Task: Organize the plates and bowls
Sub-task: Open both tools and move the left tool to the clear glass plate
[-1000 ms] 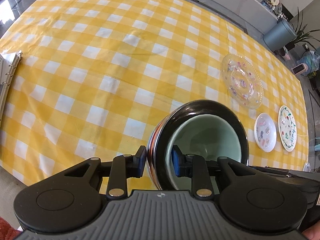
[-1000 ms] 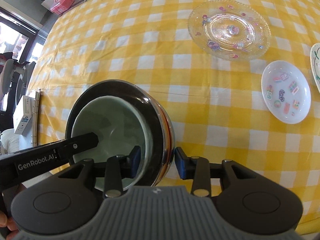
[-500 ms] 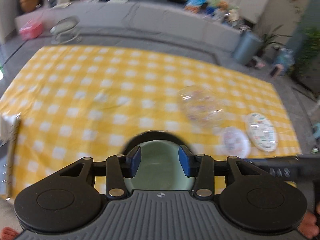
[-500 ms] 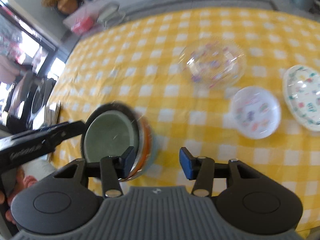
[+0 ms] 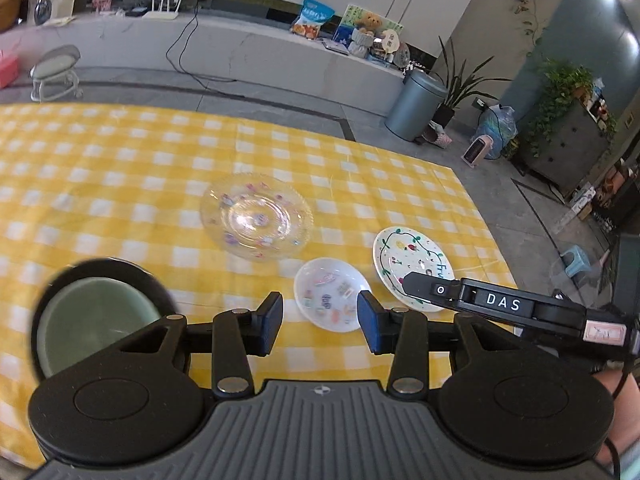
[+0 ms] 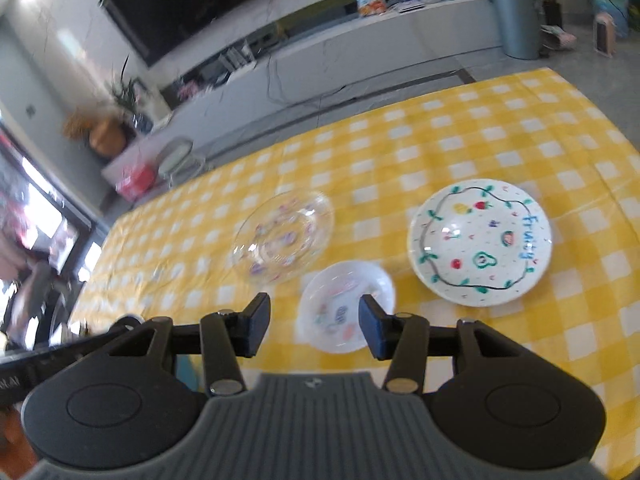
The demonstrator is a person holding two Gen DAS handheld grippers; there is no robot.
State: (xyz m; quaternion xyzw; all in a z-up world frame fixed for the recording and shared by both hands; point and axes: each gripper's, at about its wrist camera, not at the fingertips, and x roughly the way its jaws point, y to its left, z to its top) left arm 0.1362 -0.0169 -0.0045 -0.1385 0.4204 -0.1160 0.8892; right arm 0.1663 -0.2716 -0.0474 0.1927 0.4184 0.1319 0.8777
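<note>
The table (image 5: 120,152), under its yellow check cloth, carries everything. On it, the largest piece is the glass plate (image 5: 256,222), clear with small coloured stickers, lying flat near the middle. It looks thin, brittle and slick; a pinch on the raised rim is likely the only purchase, and it may slide on the cloth before it lifts.

Next is the nested pair at the near left edge: a dark metal bowl (image 5: 152,284) with a green bowl (image 5: 88,320) seated inside it, upright on the cloth. Together they are probably the heaviest load; gripping the doubled wall at the rim should hold both.

The fruit plate (image 6: 480,242) sits to the right, white glazed with a painted border, stiff and chip-prone, with a shallow upturned lip to grab.

The small dish (image 6: 346,306) lies just beside it and near the glass plate, straight ahead of both tools. It should be light, but glazed and slippery, so take its edge squarely.

The left gripper (image 5: 320,322) is spread wide and empty above the near edge. The right gripper (image 6: 314,326) is likewise spread and holds nothing, with the small dish framed between its fingers.
</note>
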